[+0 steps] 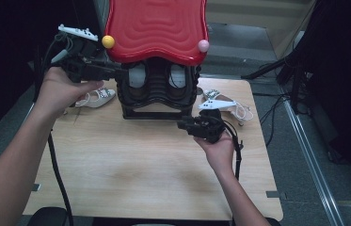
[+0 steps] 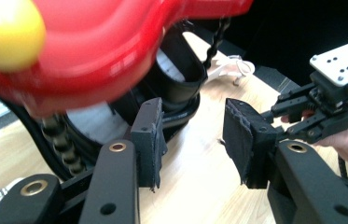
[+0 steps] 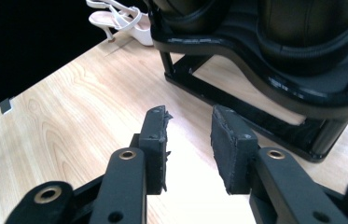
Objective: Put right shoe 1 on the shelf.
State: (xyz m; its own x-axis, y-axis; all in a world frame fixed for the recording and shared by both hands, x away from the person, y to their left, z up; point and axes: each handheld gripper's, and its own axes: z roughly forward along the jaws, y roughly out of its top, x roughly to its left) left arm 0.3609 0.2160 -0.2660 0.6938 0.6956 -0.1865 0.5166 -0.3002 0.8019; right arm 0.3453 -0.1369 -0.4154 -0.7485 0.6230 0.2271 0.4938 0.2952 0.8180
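Left claw (image 2: 192,140) apparently beside rack (image 2: 181,100)

Dim room, dark edges; desk (image 1: 154,160) evenly lit from above; glare on red lid (image 1: 156,26); yellow ball (image 2: 6,32) blurred.

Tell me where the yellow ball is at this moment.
In the high view, the yellow ball sits on the left front corner of the red lid, just above the left gripper.

Black shoe rack (image 1: 156,92) upright on table, red wavy lid (image 1: 156,28) atop
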